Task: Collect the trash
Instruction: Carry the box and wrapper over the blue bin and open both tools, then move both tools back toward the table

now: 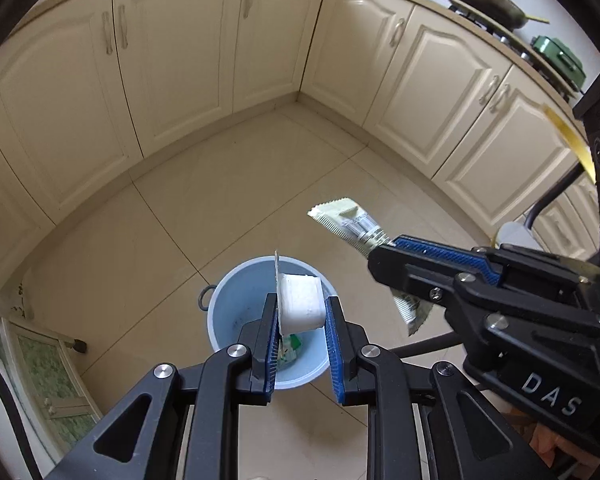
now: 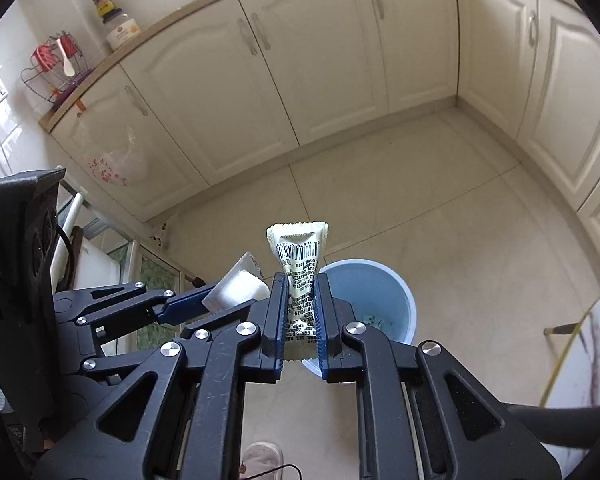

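Blue plastic bin (image 1: 236,320) is standing on the tiled floor (image 1: 204,216) in the cabinet corner, directly beneath both loads. Left gripper (image 1: 300,316) is pinching a small white cup (image 1: 302,304) by its foil lid edge, with the cup body sitting between the blue pads; seen from the left wrist it is hanging over the bin mouth. Right gripper (image 2: 302,304) is clamping a pale green wrapper (image 2: 300,256) at mid-length, barcode end sticking up past the fingertips, lower end trailing out below the jaws. In the right wrist view the bin (image 2: 384,280) is lying just beyond and to the right of the wrapper, so this piece is looking near the rim rather than squarely above it. Some green-and-white scrap is already lying in the bottom of the bin, so part of the collecting is reading as done. Judgement: both pieces are being carried to the drop point; remaining steps are centring the wrapper over the opening, releasing both, and checking for more litter. No loose trash is showing on the visible floor.
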The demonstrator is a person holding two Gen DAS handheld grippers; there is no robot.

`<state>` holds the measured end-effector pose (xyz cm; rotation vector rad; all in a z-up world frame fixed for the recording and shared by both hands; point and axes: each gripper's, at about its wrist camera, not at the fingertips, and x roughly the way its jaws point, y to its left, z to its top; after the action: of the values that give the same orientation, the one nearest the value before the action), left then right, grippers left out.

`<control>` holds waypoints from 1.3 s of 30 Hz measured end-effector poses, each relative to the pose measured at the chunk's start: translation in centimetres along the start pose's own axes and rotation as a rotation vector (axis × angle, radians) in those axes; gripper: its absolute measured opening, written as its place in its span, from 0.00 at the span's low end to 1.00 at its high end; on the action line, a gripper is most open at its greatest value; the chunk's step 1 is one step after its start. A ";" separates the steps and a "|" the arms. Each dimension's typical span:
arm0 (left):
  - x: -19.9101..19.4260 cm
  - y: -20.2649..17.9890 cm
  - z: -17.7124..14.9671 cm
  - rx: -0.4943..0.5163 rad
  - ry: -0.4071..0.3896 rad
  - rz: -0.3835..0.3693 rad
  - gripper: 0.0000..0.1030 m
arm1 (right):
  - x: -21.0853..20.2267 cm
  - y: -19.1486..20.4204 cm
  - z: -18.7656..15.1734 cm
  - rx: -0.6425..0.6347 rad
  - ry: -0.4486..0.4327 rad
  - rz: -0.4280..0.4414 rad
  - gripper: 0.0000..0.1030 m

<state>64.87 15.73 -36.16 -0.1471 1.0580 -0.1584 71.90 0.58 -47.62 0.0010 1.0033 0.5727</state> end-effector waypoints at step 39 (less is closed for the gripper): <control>-30.8 -19.4 -10.1 0.085 -0.674 0.146 0.95 | -40.5 9.7 -10.2 -0.053 -0.669 -0.323 0.87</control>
<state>40.06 2.48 -11.01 -0.0381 0.3863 -0.0146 43.07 -12.16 -18.62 -0.0158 0.3243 0.2660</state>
